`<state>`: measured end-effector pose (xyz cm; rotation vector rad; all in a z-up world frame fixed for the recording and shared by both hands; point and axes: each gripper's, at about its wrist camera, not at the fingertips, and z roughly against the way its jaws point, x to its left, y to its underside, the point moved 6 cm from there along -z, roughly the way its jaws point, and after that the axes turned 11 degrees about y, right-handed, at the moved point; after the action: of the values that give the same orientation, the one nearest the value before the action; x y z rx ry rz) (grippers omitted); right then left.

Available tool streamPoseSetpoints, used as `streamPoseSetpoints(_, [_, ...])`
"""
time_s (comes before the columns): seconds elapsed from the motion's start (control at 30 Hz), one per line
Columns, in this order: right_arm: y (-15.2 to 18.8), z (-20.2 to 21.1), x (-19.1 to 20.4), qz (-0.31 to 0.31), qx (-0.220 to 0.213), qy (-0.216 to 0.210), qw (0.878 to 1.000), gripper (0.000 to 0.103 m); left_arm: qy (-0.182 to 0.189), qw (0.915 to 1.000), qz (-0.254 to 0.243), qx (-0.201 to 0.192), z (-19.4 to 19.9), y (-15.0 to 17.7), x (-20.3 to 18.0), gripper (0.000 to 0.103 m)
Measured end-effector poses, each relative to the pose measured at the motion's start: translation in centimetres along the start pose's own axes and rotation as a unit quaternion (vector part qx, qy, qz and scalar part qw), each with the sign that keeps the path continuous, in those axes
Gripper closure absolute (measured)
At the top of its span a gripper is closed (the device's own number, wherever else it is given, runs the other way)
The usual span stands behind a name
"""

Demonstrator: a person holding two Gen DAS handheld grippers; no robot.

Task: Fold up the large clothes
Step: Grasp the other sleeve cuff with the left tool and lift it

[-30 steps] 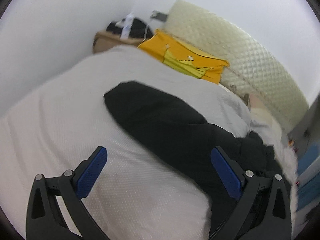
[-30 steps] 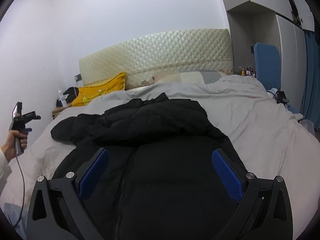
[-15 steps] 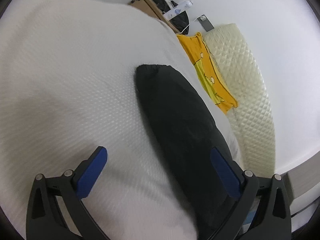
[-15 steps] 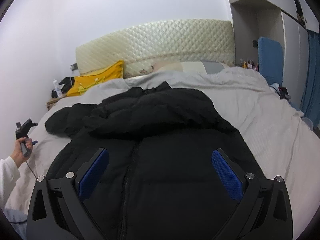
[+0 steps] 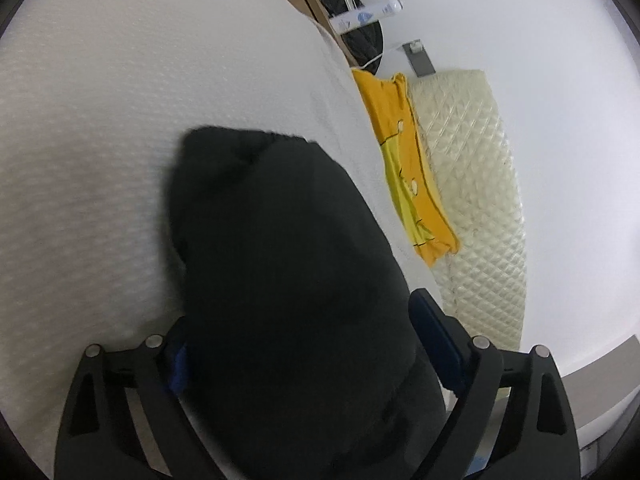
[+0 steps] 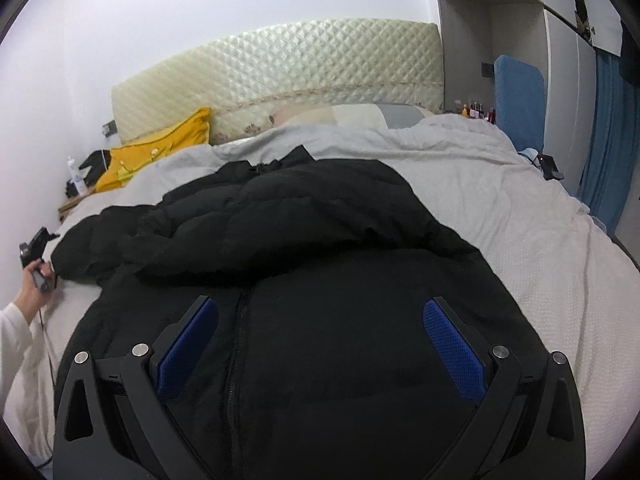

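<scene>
A black padded zip-front jacket (image 6: 320, 320) is spread front-up on the white textured bedcover (image 6: 540, 240), hem toward the right wrist camera, collar toward the cream quilted headboard (image 6: 280, 64). 1 sleeve (image 5: 272, 240) is laid out toward the bed's left edge, presumably so it can be folded in over the body.

The left gripper (image 5: 296, 344) is set astride that sleeve, with the sleeve filling the gap between its blue-padded fingers (image 5: 434, 332); whether the cloth is actually pinched cannot be told.

The right gripper (image 6: 320, 344) is held above the jacket's lower front, fingers (image 6: 452, 340) wide apart, nothing grasped. It is judged to be waiting over the hem.

An orange-yellow pillow (image 6: 160, 144) is propped near the headboard, well apart from the jacket.
</scene>
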<state>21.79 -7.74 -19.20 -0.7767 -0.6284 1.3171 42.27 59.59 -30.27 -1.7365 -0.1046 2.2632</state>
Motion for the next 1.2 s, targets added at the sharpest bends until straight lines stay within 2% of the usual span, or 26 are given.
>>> streamPoseSetpoints(0.03, [0.1, -0.2, 0.0, 0.002, 0.002, 0.001, 1.000, 0.000, -0.020, 0.9998, -0.009, 0.003, -0.6, 0.2, 0.1, 0.014])
streamPoseSetpoints(0.1, [0.3, -0.5, -0.4, 0.001, 0.011, 0.005, 1.000, 0.000, -0.034, 0.9993, -0.015, -0.001, -0.9, 0.5, 0.4, 0.021])
streamPoseSetpoints(0.17, [0.4, -0.5, -0.7, -0.006, 0.016, 0.004, 1.000, 0.000, -0.033, 0.9994, -0.009, -0.004, -1.0, 0.8, 0.2, 0.037])
streamPoseSetpoints(0.23, [0.5, -0.4, -0.9, -0.006, 0.017, 0.006, 1.000, 0.000, -0.025, 0.9997, 0.001, -0.002, -1.0, 0.9, 0.0, 0.064])
streamPoseSetpoints(0.3, [0.5, -0.2, -1.2, -0.009, 0.019, 0.004, 1.000, 0.000, -0.028, 0.9995, -0.013, -0.010, -0.3, 1.1, -1.1, 0.079])
streamPoseSetpoints(0.43, [0.5, -0.1, -0.8, -0.009, 0.026, -0.014, 1.000, 0.000, -0.066, 0.9953, -0.068, -0.018, 1.6, 1.4, -3.9, 0.094])
streamPoseSetpoints(0.7, [0.5, 1.3, 0.3, 0.023, 0.014, -0.049, 0.998, 0.000, -0.102, 0.9833, -0.140, -0.057, 8.7, 1.2, -10.9, 0.098])
streamPoseSetpoints(0.87, [0.1, 3.2, -0.6, 0.013, -0.009, -0.060, 0.998, 0.000, -0.122, 0.9783, -0.156, -0.059, 11.5, 2.4, -13.7, 0.098])
streamPoseSetpoints(1.07, [-0.5, 4.8, -1.9, 0.008, -0.027, -0.069, 0.997, 0.000, -0.124, 0.9709, -0.194, -0.066, 13.9, 4.1, -18.6, 0.099])
streamPoseSetpoints(1.2, [-0.9, 6.0, -3.3, -0.002, -0.049, -0.060, 0.997, 0.000, -0.117, 0.9670, -0.215, -0.073, 14.9, 5.8, -22.0, 0.099])
